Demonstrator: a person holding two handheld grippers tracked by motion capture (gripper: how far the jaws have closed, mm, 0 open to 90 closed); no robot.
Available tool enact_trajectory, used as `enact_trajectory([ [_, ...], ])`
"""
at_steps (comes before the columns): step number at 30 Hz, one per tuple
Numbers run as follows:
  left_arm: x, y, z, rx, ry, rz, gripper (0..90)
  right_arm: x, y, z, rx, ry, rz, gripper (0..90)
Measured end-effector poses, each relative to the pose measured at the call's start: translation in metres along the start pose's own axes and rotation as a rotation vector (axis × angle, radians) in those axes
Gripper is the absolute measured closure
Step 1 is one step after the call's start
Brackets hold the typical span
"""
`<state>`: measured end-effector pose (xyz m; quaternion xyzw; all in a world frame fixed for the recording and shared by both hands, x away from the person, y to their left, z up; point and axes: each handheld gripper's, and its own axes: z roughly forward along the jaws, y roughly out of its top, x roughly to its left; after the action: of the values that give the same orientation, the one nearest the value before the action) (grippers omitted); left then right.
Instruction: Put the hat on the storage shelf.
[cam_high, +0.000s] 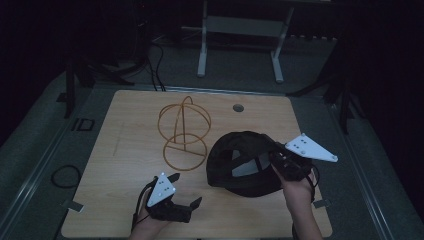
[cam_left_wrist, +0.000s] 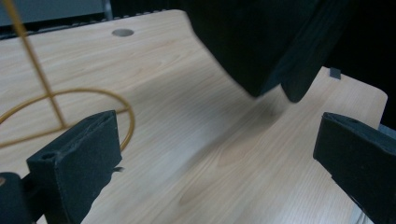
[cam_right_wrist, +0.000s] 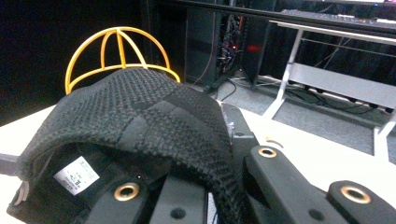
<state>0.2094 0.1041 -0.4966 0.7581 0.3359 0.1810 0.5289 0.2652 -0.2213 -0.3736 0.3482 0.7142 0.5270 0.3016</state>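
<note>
Right gripper (cam_high: 280, 159) jaws pinch rim of black knit cap (cam_high: 240, 162) w/ white inner label, beside yellow wire hat stand (cam_high: 184, 134); left gripper (cam_high: 187, 192) jaws spread, empty.

Premises: darkened recording lab. Pale wood-grain tabletop (cam_high: 125, 150) on grey carpet; white metal desk frame (cam_high: 240, 30) at twelve o'clock; black cables (cam_high: 155, 65) at eleven o'clock; dark equipment rack (cam_right_wrist: 224, 42) behind.
</note>
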Motion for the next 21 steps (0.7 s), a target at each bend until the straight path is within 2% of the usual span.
enact_trajectory([
  [6, -0.006, 0.015, 0.015, -0.028, -0.02, 0.012, 5.8, 0.004, 0.001, 0.002, -0.009, 0.022, 0.002, 88.6],
  [12, -0.006, 0.025, 0.027, -0.045, -0.047, -0.011, 9.9, 0.008, 0.003, 0.0, -0.027, 0.049, 0.007, 88.6],
  [15, -0.005, 0.03, 0.028, -0.072, -0.052, -0.02, 15.5, 0.01, 0.004, -0.002, -0.033, 0.064, 0.005, 88.6],
  [18, -0.002, 0.033, 0.027, -0.093, -0.061, -0.023, 27.6, 0.012, 0.004, -0.004, -0.038, 0.085, 0.005, 88.6],
  [21, 0.0, 0.034, 0.026, -0.11, -0.056, -0.049, 39.0, 0.013, 0.003, -0.006, -0.042, 0.096, 0.004, 88.6],
])
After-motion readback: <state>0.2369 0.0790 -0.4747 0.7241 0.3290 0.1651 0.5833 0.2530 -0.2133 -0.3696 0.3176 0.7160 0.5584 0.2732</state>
